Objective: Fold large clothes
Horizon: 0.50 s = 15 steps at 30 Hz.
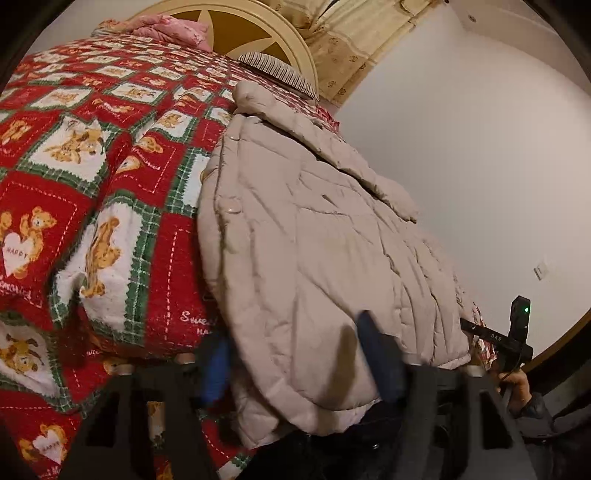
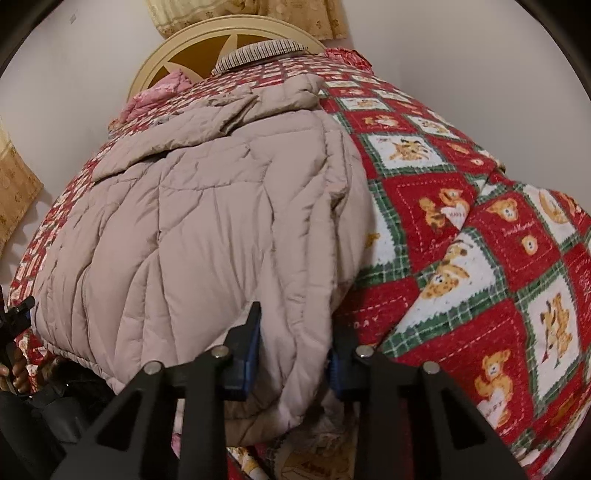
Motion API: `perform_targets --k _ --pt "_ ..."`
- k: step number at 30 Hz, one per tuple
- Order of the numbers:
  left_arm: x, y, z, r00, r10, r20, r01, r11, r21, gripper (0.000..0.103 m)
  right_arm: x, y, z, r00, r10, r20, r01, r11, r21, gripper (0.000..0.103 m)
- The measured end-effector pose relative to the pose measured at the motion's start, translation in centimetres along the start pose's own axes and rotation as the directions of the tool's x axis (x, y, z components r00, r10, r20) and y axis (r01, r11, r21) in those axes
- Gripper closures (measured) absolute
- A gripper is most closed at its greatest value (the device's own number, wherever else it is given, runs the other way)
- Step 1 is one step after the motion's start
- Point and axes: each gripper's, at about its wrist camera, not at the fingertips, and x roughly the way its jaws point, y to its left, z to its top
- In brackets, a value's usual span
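We clamp the coat [image 2: 207, 229] hem in our right gripper [image 2: 291, 354]; our left gripper [image 1: 295, 354] straddles its hem, grip unclear.

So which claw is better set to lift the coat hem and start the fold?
Probably right: the right claw already pinches the coat hem, while the left claw merely straddles it.

Around my work: bedding and walls

I see a red teddy-bear blanket [image 1: 110, 177] over the bed, a striped pillow [image 2: 258, 53] near the round star headboard [image 1: 236, 33], beige curtains [image 1: 351, 44], and a white wall [image 1: 480, 147].
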Motion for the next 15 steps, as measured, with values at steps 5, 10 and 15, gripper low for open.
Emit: perform_targets --k 5,10,15 --pt "0.3 0.6 0.0 1.000 -0.012 -0.001 0.012 1.000 -0.029 0.062 0.5 -0.1 0.3 1.000 -0.001 -0.021 0.002 1.000 0.021 0.058" --pt "0.1 0.4 0.0 0.999 -0.035 0.010 0.035 0.999 -0.022 0.085 0.1 0.3 0.5 1.000 0.004 -0.018 -0.004 1.000 0.014 0.083" --pt "-1.6 -0.5 0.7 0.987 -0.145 0.069 0.146 0.989 -0.021 0.092 -2.3 0.1 1.6 0.995 0.097 0.026 -0.098 0.992 0.080 0.088"
